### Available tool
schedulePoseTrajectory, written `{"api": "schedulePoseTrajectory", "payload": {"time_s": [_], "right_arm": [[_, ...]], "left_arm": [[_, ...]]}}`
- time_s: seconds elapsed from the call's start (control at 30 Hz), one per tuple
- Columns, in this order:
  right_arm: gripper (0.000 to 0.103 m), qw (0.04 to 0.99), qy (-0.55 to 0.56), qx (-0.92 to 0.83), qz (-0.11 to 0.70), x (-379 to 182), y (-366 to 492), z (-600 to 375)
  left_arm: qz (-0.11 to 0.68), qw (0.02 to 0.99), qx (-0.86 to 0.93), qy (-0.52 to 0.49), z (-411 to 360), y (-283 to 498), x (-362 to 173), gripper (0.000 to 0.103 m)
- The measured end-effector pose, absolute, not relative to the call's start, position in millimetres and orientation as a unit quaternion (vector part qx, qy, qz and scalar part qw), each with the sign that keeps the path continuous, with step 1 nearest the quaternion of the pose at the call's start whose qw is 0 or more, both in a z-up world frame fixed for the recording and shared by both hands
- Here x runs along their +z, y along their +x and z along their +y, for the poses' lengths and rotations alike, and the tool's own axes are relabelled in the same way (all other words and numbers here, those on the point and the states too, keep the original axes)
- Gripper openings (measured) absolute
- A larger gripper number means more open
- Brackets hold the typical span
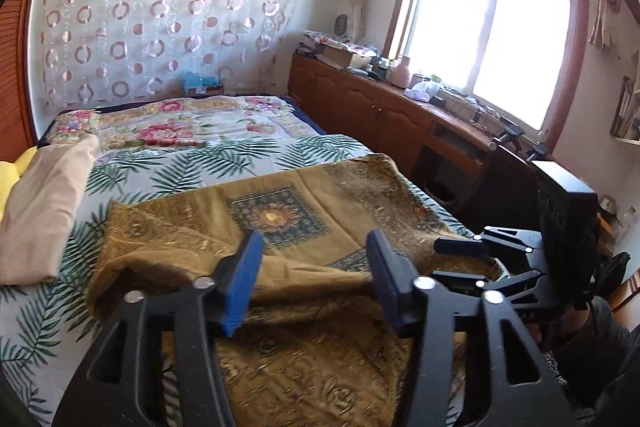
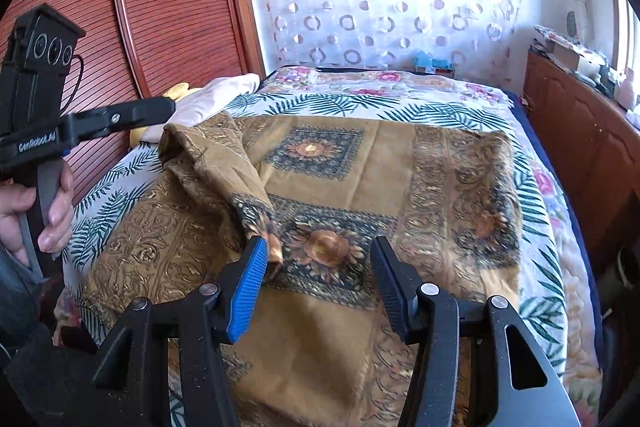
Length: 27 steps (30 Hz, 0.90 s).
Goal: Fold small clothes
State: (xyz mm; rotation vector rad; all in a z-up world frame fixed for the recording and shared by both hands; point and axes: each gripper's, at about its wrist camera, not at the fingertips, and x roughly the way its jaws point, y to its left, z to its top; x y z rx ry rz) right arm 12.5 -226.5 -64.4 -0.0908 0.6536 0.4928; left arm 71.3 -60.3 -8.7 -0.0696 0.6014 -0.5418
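A golden-brown patterned cloth (image 1: 280,211) with sunflower squares lies spread on the bed, its left part folded over in a loose ridge (image 2: 224,163). My left gripper (image 1: 314,261) hovers open over the cloth's near edge, with nothing between its blue pads. In the right wrist view the left gripper (image 2: 160,113) shows at the left, held by a hand (image 2: 48,211), its tip near the fold's far corner. My right gripper (image 2: 320,261) stands open above the cloth's middle. A folded corner (image 2: 274,247) lies by its left pad, not pinched. The right gripper (image 1: 450,261) also appears low right in the left wrist view.
The bed has a leaf-print sheet (image 1: 168,163) and a floral quilt (image 1: 180,123) behind. A folded beige cloth (image 1: 40,211) lies at the left edge. Wooden cabinets (image 1: 380,111) with clutter run under the window at the right. A slatted wardrobe (image 2: 168,7) stands left.
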Motion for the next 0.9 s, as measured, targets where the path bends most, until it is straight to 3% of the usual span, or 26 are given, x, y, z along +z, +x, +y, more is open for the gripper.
{"api": "schedulePoseTrajectory", "payload": {"time_s": [0.07,0.9], "right_arm": [[0.056,0.914,-0.048,0.247,0.317,-66,19,-221],[0.056,0.879,-0.130,0.285,0.359,-90,69,-158]], "left_arm": [[0.286,0.924,-0.252,-0.035,-51,67,-9,0.080],[0.286,0.942,-0.164,-0.057,6,65,-28,0.081]]}}
